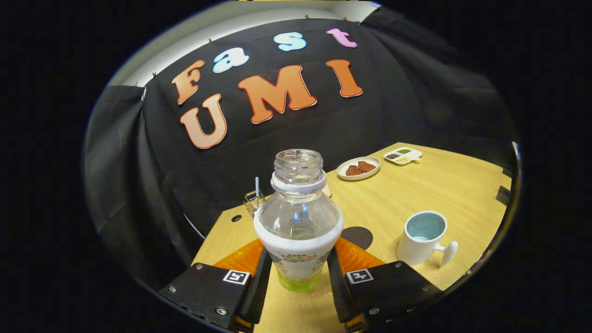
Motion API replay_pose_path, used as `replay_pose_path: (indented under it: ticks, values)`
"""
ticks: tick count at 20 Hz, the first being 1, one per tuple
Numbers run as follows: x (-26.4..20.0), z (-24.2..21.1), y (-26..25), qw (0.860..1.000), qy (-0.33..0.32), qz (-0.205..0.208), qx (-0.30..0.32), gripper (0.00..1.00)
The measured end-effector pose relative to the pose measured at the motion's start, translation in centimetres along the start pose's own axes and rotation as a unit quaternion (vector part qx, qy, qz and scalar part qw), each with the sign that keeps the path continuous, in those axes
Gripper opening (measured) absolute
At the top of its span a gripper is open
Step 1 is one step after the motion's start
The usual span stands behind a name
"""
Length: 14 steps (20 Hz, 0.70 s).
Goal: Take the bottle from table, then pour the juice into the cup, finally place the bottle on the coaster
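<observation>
A clear plastic bottle with no cap and a white label stands upright between my fingers, a little green juice at its bottom. My gripper is shut on the bottle, both fingers pressing its labelled lower body. The bottle seems lifted above the wooden table. A white cup with a blue inside and a side handle stands to the right of the bottle, beyond my right finger. A dark round coaster lies on the table just behind the bottle, partly hidden by it.
A white oval plate with brown food lies further back on the table. Behind it is a small divided dish with condiments. A small wire holder with a straw stands at the table's far left corner. Black cloth walls surround the table.
</observation>
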State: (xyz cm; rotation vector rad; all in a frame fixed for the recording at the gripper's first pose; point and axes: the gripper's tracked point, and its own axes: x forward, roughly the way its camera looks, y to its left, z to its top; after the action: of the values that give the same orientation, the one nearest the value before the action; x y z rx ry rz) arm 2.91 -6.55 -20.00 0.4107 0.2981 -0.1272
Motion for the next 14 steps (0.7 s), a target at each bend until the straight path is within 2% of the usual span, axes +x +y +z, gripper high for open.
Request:
replay_pose_path:
  ticks: [8, 14]
  values:
    - [-0.2, 2.0, 0.5, 0.993, -0.01, 0.02, 0.115, 0.61]
    - [-0.1, 4.2, 1.2, 0.977, -0.026, 0.063, 0.204, 0.61]
